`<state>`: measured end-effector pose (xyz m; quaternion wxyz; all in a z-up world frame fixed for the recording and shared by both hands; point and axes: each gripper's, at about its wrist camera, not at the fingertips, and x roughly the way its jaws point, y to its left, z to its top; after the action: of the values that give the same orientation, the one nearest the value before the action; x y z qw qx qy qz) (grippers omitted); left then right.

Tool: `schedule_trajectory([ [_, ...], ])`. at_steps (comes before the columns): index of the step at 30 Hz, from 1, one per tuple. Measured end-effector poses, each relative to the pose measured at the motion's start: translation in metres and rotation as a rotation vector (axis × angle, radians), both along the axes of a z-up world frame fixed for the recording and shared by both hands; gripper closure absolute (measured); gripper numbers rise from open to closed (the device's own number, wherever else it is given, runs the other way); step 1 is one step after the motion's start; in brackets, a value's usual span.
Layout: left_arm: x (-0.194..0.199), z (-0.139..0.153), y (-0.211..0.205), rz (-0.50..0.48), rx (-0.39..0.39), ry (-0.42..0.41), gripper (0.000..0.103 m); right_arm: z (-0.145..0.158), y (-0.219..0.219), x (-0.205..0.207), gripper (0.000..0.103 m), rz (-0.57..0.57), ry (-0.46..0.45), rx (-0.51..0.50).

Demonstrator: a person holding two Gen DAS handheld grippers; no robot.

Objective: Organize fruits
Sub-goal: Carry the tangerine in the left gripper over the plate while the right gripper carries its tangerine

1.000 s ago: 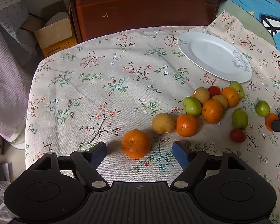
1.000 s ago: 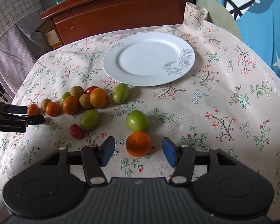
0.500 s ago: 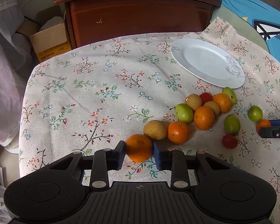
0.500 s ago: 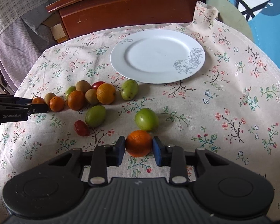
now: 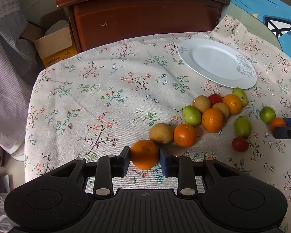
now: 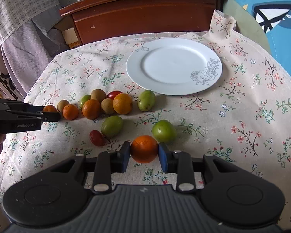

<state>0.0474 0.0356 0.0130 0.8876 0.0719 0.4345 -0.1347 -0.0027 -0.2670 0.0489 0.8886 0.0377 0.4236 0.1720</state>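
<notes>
Gripping one orange point(image 5: 144, 154) per gripper point(image 5: 144, 158), left and right point(image 6: 144, 153), one plate point(image 6: 137, 71)

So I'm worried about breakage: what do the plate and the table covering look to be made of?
The plate looks like glazed white ceramic: a smooth, soft sheen and a printed grey rose outline, though melamine can't be ruled out. The table covering looks like matte woven cotton or linen, with visible weave and a floral print.

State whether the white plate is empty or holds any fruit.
Empty. The white plate shows a bare surface; every fruit lies on the tablecloth or sits between gripper pads.
</notes>
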Motion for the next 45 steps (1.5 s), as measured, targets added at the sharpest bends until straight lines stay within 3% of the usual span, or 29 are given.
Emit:
schedule_trajectory([
  [7, -0.009, 0.013, -0.008, -0.013, 0.025, -0.036, 0.074, 0.006, 0.003, 0.0, 0.072, 0.008, -0.022, 0.019],
  [26, -0.02, 0.051, -0.027, -0.077, -0.079, -0.131, 0.074, 0.03, 0.005, 0.012, 0.072, -0.006, -0.1, 0.065],
  [36, 0.0, 0.078, -0.058, -0.142, -0.151, -0.199, 0.074, 0.057, -0.017, 0.043, 0.072, -0.095, -0.187, 0.118],
  [45, 0.042, 0.064, -0.085, -0.153, -0.192, -0.175, 0.074, 0.059, -0.032, 0.076, 0.072, -0.155, -0.198, 0.109],
])
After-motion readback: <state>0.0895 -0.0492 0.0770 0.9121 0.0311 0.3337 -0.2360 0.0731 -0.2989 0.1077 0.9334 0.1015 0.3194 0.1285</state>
